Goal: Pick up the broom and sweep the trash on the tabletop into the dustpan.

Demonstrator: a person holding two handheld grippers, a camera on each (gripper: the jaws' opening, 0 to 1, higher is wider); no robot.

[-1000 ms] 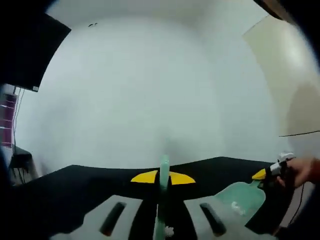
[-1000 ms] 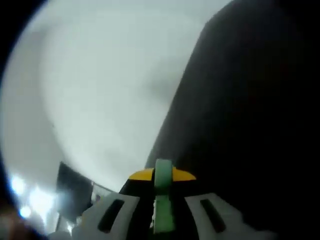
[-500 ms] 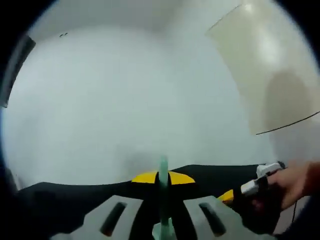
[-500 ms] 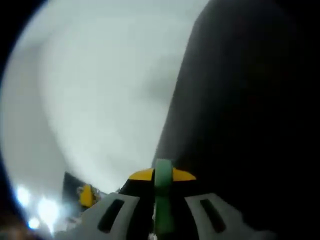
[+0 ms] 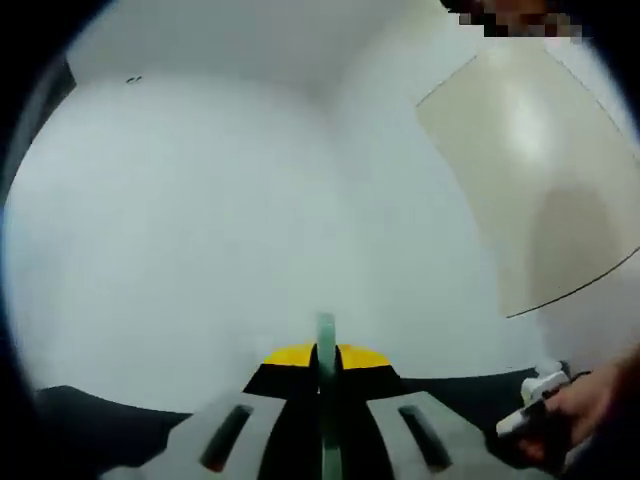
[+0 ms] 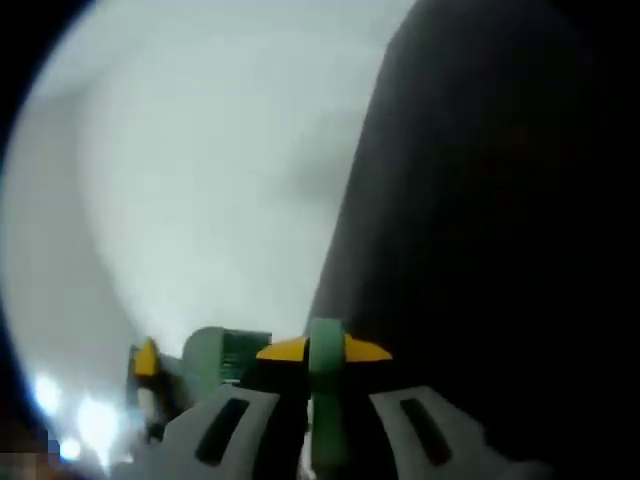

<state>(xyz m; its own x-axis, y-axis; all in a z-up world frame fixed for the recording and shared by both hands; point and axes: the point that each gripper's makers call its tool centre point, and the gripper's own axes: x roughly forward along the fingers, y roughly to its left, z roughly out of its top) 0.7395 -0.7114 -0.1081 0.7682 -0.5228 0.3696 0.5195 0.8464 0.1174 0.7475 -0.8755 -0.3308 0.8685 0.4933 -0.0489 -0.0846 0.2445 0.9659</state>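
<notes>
In the left gripper view my left gripper (image 5: pixel 326 358) is shut on a thin green broom handle (image 5: pixel 326 400) that stands up between its yellow-tipped jaws. My right gripper (image 6: pixel 326 352) is shut on a wider green dustpan handle (image 6: pixel 326 410); the pan's scoop is hidden. At the lower right of the left gripper view a person's hand (image 5: pixel 600 405) holds the right gripper (image 5: pixel 535 425). In the right gripper view the left gripper (image 6: pixel 147 360) shows at the lower left, with a green piece (image 6: pixel 225 352) beside it. No trash can be made out.
The black tabletop (image 5: pixel 90 430) runs low across the left gripper view and rises as a dark mass (image 6: pixel 480 250) on the right of the right gripper view. A white wall (image 5: pixel 250 200) stands behind, with a beige panel (image 5: pixel 540 170) at the right.
The left view has tilted upward, and the mint dustpan scoop has dropped out of it. In the right view, the left gripper and a green piece have come in from the lower left.
</notes>
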